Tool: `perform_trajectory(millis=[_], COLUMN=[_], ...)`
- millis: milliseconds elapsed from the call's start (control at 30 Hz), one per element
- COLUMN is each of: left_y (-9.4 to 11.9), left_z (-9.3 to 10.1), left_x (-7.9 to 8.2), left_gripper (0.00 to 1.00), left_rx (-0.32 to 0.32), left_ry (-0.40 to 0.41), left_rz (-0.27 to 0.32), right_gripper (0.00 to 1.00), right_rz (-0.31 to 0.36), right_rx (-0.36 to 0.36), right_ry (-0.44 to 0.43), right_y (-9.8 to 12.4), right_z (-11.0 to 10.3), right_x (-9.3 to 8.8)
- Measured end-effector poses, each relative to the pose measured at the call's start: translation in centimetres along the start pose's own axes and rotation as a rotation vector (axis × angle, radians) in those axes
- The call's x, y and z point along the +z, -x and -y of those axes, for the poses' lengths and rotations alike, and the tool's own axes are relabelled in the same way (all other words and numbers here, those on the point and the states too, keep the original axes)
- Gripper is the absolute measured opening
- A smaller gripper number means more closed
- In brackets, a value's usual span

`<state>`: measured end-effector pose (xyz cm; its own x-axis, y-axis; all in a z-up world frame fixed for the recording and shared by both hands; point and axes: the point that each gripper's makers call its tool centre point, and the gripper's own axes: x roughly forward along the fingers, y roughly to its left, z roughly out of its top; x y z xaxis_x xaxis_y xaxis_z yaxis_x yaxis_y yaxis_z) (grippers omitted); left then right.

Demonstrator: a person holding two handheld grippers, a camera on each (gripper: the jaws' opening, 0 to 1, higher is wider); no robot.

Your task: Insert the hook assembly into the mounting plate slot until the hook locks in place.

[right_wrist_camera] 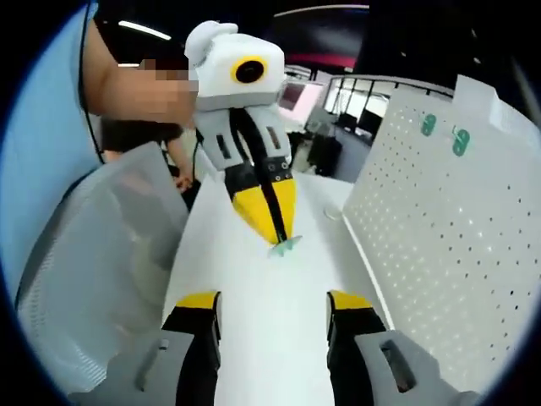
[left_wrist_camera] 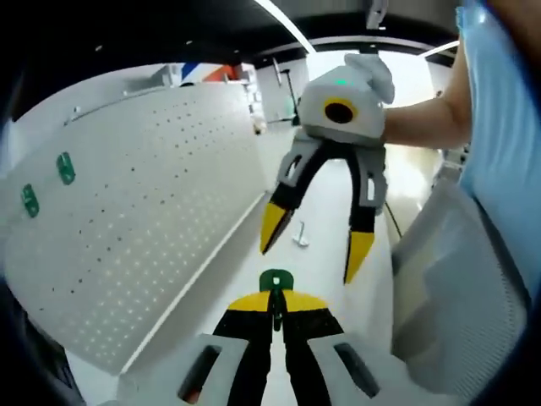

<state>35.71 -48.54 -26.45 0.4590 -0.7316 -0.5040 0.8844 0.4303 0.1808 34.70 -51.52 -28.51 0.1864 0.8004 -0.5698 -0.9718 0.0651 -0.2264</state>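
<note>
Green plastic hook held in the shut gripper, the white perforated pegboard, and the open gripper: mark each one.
Green plastic hook (left_wrist_camera: 275,281): left gripper view, its rounded head above the shut jaws.
White perforated pegboard (right_wrist_camera: 439,228): right gripper view, bare holed face.
Right gripper (left_wrist_camera: 311,244): left gripper view, gap between its yellow tips.

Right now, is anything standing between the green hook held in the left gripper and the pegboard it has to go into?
Nothing visible does. The left gripper is shut on the green hook; the pegboard lies across bare tabletop. The open right gripper hangs beside that path.
</note>
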Motion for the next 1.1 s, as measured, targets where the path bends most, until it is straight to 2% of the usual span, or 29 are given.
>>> perform_trajectory(millis=[267,433,700,1100], left_y=[0.8,1.7,3.2,5.4], left_z=[-1.7,-3.2,-5.3,-8.5], left_x=[0.2,0.3,0.5,0.8], left_gripper=[0.03,0.03,0.03,0.03], left_rx=[0.063,0.118,0.202,0.353], left_ry=[0.041,0.077,0.139,0.205], left_rz=[0.035,0.065,0.122,0.182], right_gripper=[0.50,0.49,0.49,0.51], right_rz=[0.059,0.123,0.164,0.220], right_rx=[-0.080,-0.128,-0.208,-0.307], right_ry=[-0.033,-0.071,-0.102,-0.131], right_y=[1.4,2.7,4.6,7.5], right_z=[1.4,2.1,2.9,3.8], right_x=[0.2,0.4,-0.1,0.1])
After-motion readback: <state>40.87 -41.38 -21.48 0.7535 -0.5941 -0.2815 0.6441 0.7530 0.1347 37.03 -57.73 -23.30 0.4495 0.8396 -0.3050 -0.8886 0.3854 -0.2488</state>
